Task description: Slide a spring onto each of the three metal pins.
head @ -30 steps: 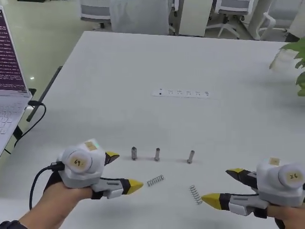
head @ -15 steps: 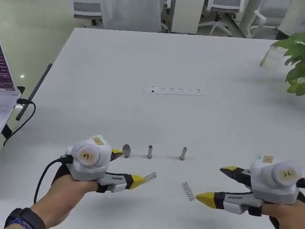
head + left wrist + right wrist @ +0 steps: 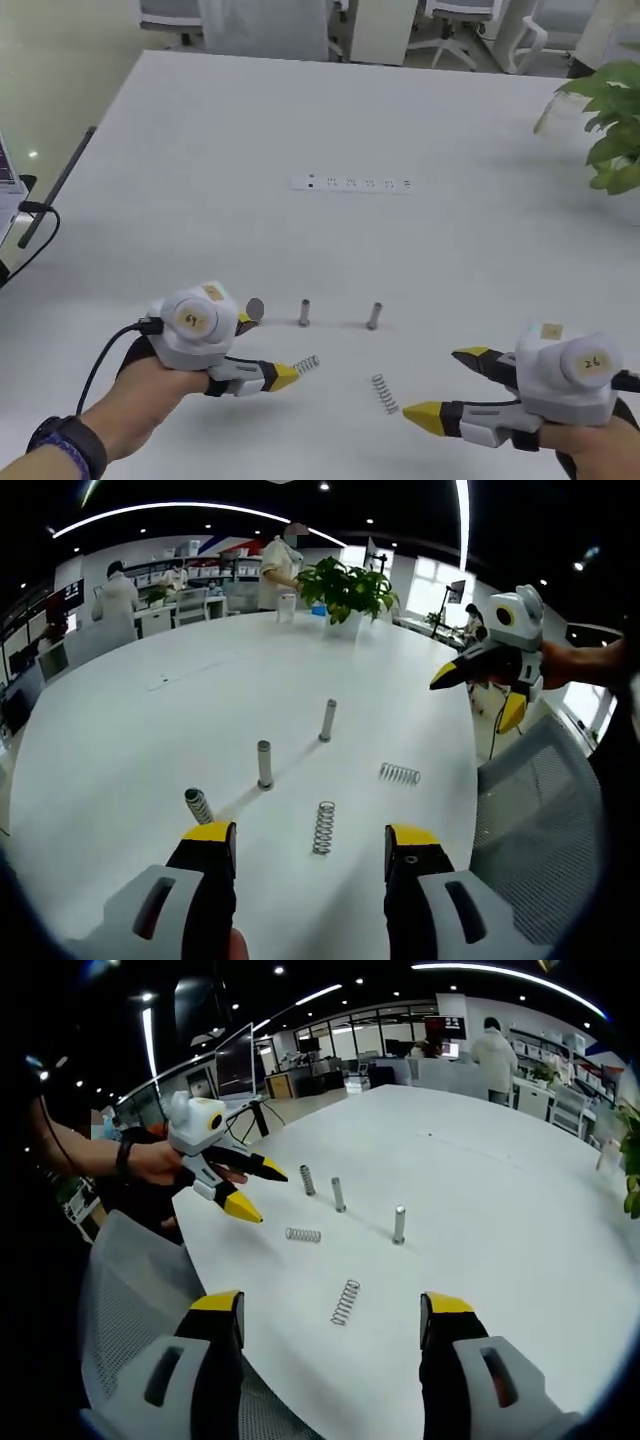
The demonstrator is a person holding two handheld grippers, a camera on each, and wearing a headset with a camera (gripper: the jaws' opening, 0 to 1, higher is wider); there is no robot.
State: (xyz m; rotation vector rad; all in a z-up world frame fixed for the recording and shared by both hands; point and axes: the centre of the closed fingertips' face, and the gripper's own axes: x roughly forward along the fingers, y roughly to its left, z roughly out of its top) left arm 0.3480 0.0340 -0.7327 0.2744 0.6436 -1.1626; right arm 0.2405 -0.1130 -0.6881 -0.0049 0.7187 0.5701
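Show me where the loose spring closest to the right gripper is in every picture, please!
Head view: the spring lies low in the centre, just left of the right gripper.
Left gripper view: the spring lies right of centre, beyond the right-hand jaw.
Right gripper view: the spring lies low in the centre, ahead between the jaws.
Shared landmark: the bare end pin is the pin nearest it in each view.

Readable markings, head view:

1. Left cap sticker [image 3: 192, 320]: a round tan label on the rear cap of my left gripper [image 3: 265, 347], at 7 o'clock. It carries two handwritten digits, tilted, which read like "69"; the second digit is uncertain.
2. Right cap sticker [image 3: 592, 364]: a round tan label on the rear cap of my right gripper [image 3: 445, 384], at 5 o'clock. It is handwritten "26".
3. Power strip [image 3: 358, 184]: lies on the worktop [image 3: 300, 120] toward 12 o'clock. Its markings are too small to read.
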